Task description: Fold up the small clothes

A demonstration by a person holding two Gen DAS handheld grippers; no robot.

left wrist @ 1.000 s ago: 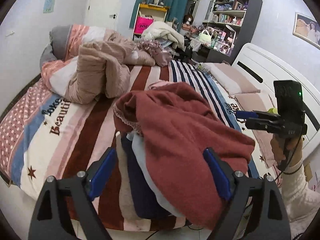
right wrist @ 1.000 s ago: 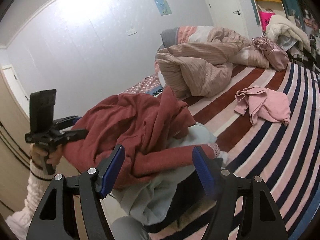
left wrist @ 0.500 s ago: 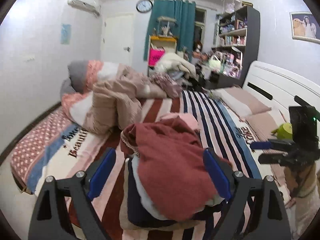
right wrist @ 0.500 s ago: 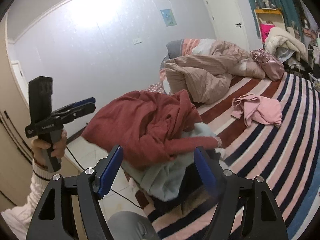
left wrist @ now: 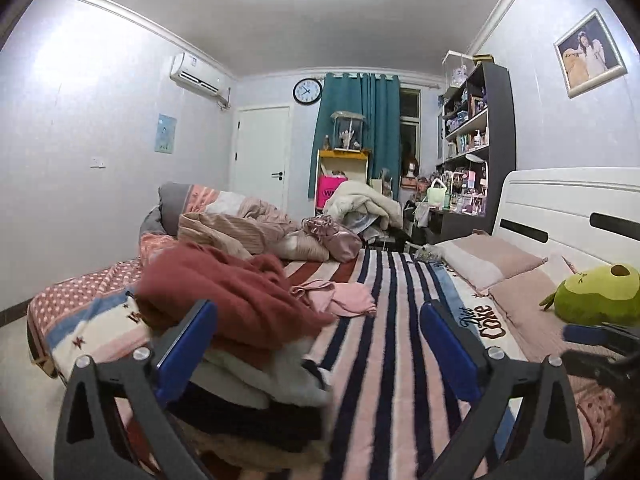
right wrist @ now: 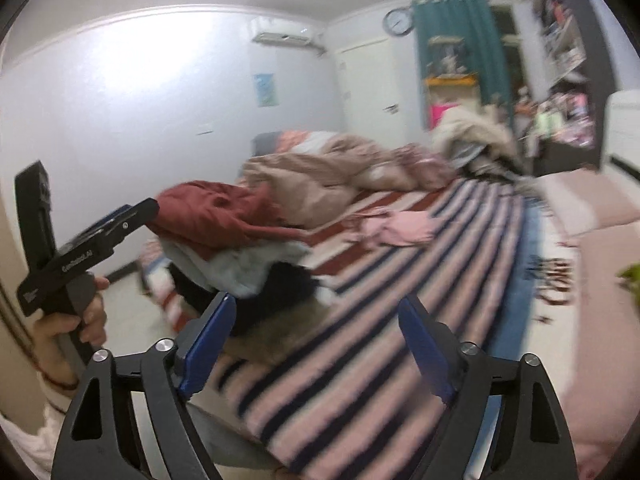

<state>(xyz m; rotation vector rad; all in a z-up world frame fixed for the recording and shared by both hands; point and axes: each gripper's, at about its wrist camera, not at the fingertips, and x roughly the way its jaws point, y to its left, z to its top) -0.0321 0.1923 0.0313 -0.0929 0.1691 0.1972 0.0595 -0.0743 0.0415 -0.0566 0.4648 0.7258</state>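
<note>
My blue pads (left wrist: 188,344) sit over a rust-red garment (left wrist: 240,296) topping white and navy layers, a pale pink top (left wrist: 348,298) beyond on the pink, navy and maroon striped blanket (left wrist: 396,360)

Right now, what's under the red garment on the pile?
Under the red garment: a pale layer, then dark fabric, then a tan piece. Anything deeper is covered.
</note>
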